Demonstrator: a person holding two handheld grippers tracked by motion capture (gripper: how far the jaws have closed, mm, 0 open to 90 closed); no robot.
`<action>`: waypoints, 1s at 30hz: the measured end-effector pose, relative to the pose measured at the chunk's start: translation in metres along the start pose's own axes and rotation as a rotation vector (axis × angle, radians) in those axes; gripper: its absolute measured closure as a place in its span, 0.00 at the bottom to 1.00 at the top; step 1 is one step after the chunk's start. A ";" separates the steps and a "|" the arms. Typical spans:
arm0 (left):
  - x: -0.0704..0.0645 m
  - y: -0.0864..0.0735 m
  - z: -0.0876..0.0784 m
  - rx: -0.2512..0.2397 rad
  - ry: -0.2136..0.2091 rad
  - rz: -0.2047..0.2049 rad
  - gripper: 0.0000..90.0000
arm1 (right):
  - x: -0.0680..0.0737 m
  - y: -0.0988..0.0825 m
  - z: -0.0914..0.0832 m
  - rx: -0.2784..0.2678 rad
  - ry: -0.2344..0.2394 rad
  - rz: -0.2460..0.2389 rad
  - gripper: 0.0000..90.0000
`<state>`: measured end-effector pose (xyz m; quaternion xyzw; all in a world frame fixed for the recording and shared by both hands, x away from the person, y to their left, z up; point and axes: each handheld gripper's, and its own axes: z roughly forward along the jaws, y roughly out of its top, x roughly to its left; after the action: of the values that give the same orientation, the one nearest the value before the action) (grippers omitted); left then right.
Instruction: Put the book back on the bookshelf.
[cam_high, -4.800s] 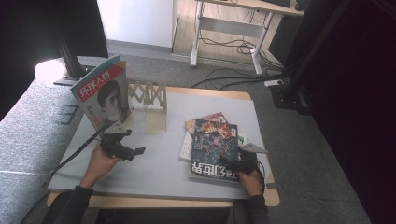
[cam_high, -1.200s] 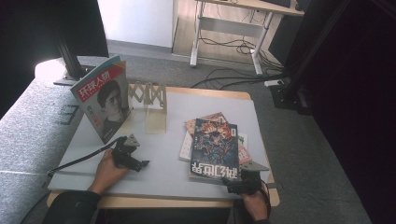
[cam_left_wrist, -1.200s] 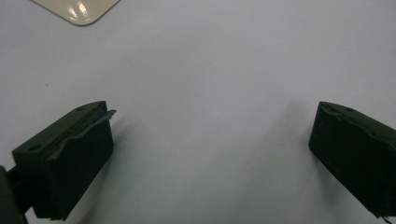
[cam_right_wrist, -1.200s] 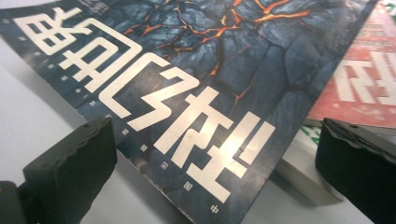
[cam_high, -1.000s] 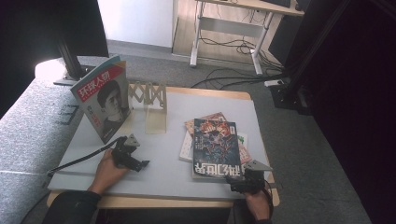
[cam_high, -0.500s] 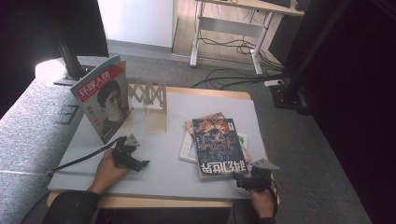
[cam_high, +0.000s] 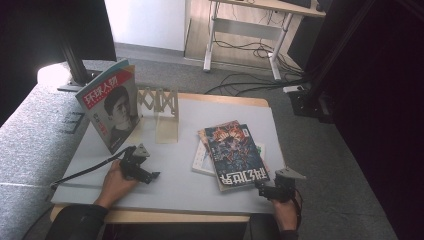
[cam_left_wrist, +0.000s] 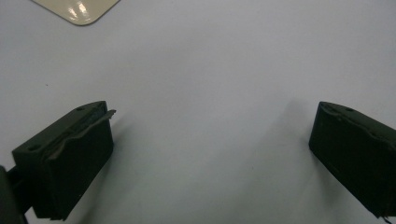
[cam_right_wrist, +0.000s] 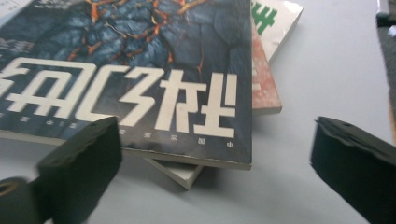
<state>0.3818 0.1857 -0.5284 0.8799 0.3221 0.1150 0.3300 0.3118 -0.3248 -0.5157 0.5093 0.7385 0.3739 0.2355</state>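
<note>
We take the stack of magazines (cam_high: 227, 150) near the right side of the grey table (cam_high: 180, 175) as our landmark. Its top magazine (cam_high: 235, 152), with a dark blue cover and large white characters, lies flat and skewed across the ones beneath, its title end toward the near edge.

The right gripper (cam_high: 272, 189) sits just beyond the stack's near right corner, at the table's near edge, apart from the covers. In the right gripper view its jaws stand spread wide with nothing between them, though they have just been closing a little; the corner of the top magazine (cam_right_wrist: 140, 79) lies just ahead of them, untouched as far as we can tell.

Well to the left of the stack, the left gripper (cam_high: 142, 172) rests low over bare table, jaws released and empty in the left gripper view (cam_left_wrist: 210, 149).

Behind and left of the stack stands a pale wooden rack (cam_high: 162, 112), and beside it another magazine (cam_high: 111, 112) stands upright, tilted, bearing a portrait.
</note>
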 end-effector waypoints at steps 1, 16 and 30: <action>0.000 0.000 0.000 0.000 0.000 0.000 0.00 | 0.000 0.001 -0.001 -0.005 0.003 -0.002 0.06; 0.000 0.000 0.000 0.000 -0.001 0.000 0.00 | 0.005 0.035 0.023 0.029 0.054 -0.052 0.00; 0.000 0.000 0.000 0.002 -0.001 0.000 0.00 | 0.003 0.074 0.061 0.072 0.103 -0.071 0.00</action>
<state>0.3821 0.1858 -0.5283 0.8802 0.3220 0.1144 0.3294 0.3979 -0.2879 -0.4943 0.4711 0.7800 0.3643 0.1920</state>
